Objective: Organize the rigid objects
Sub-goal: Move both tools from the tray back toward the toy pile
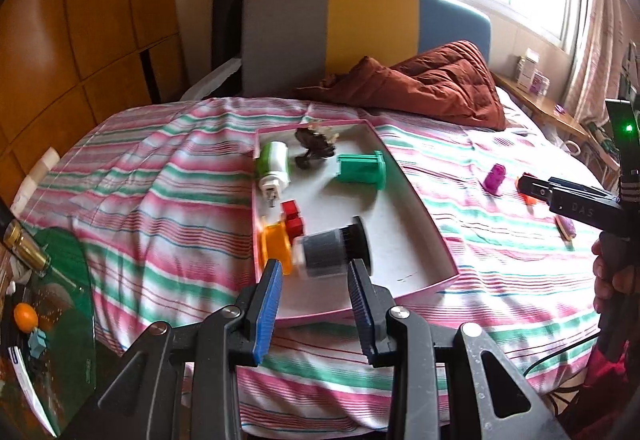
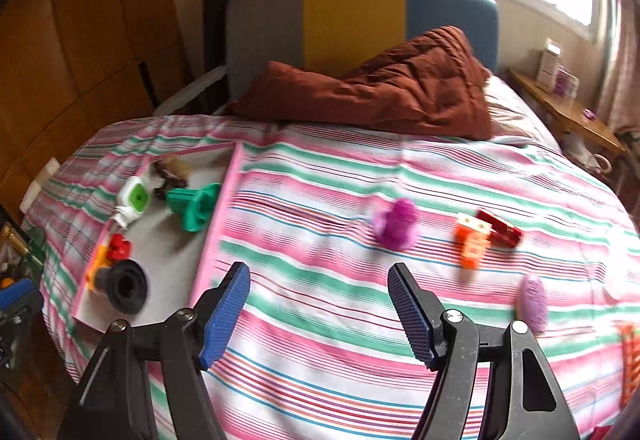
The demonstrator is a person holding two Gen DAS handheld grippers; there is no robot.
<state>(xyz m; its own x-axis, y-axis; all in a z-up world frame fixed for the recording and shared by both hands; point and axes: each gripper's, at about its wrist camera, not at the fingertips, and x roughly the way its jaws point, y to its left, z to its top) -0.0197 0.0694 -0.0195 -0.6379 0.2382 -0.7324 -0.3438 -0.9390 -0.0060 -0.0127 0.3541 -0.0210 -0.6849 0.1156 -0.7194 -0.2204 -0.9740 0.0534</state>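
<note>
While your left gripper [image 1: 314,286] hangs over the near end of the pink-rimmed tray [image 1: 416,176], its blue pads stand spread apart with nothing pinched, and a dark cylinder with a flared black end [image 1: 332,250] lies blurred in the tray just beyond the fingertips, low in the middle of the left wrist view. Beside that cylinder, toward the left rim, sit an orange piece [image 1: 276,246] and a red block [image 1: 293,218], which look to be touching each other. Farther up the tray you have a green-and-white plug [image 1: 274,164], a green spool [image 1: 362,169] and a dark brown figure [image 1: 314,144] near the far rim. Your right gripper [image 2: 320,314] is also spread wide and holds nothing; it sits low in the middle of the right wrist view, above the striped bedsheet [image 2: 340,176]. On the sheet, right of the tray, lie a purple toy [image 2: 396,224], an orange block [image 2: 472,240] touching a red cylinder [image 2: 500,227], and a pale purple oval piece [image 2: 533,304] near the right pad. A rust-brown quilt [image 2: 400,92] is bunched against the headboard at the top of the frame.
</note>
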